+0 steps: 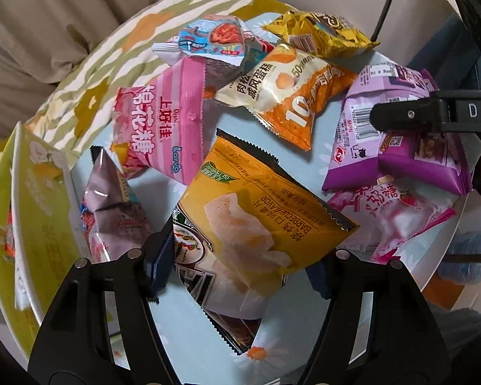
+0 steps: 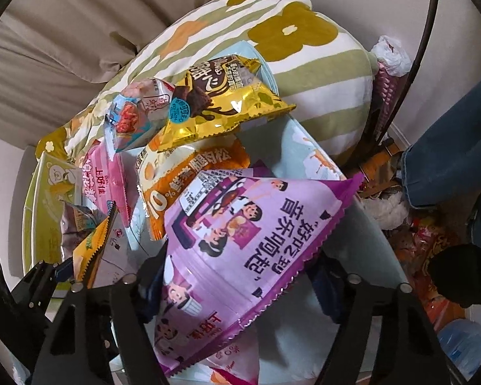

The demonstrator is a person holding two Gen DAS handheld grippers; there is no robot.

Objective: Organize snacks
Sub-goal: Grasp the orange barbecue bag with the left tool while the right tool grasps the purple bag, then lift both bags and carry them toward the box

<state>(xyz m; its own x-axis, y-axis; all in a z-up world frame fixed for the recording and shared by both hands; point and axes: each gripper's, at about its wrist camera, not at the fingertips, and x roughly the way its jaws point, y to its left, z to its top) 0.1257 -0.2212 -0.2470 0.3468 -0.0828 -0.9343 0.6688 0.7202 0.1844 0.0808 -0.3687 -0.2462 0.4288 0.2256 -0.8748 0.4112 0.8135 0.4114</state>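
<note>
Beige sofa [image 1: 32,38] is filling the upper left bkgd, fabric creasing in soft folds. A cushion w/ olive stripes and mustard flowers [image 2: 304,73] is leaning against it, just behind the round table [image 2: 308,147], whose pale blue daisy-print top is showing in bare patches. Off-white wall [image 2: 352,0] is running behind the cushion; a thin black cable [image 2: 428,32] is curving down in front of it at right. Right of the table, floor clutter is piling up: a white plastic bag [image 2: 389,53] is sitting near the wall, other bits too blurred to tell. Light is looking soft and even, no hard shadows.
</note>
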